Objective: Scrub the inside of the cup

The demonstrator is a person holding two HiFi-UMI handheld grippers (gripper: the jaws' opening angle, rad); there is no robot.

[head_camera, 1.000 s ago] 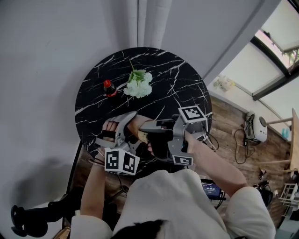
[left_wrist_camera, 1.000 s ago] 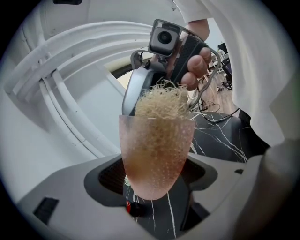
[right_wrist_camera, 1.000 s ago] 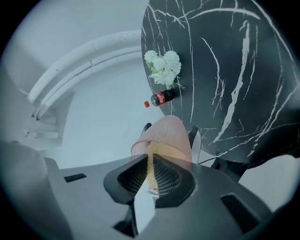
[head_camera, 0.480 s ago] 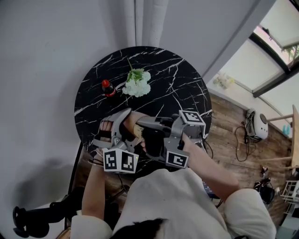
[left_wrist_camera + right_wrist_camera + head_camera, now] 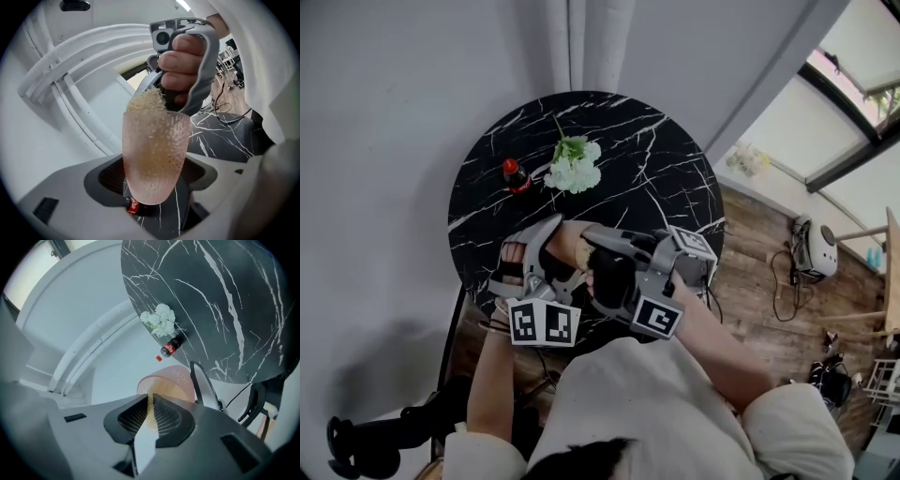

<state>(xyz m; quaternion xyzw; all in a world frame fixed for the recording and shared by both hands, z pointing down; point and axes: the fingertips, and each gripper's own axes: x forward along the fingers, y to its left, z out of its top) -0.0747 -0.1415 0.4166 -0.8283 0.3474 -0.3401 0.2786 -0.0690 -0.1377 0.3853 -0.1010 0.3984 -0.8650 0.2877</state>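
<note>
The pink cup [image 5: 154, 154] is held up over the table [image 5: 661, 159], squeezed between the 2 jaws of the left gripper [image 5: 152, 177]. A scrubber [image 5: 145, 101] is pinched in the right gripper [image 5: 151, 401] and pushed into the cup. Scrubbing looks under way; how much is left cannot be told.

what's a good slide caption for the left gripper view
Left gripper clamps a pink dimpled cup while the right gripper holds a tan scrubber in its open top

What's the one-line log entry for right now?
left gripper: shut on cup | right gripper: shut on scrubber | scrubber: in cup mouth | cup: held off table
</note>
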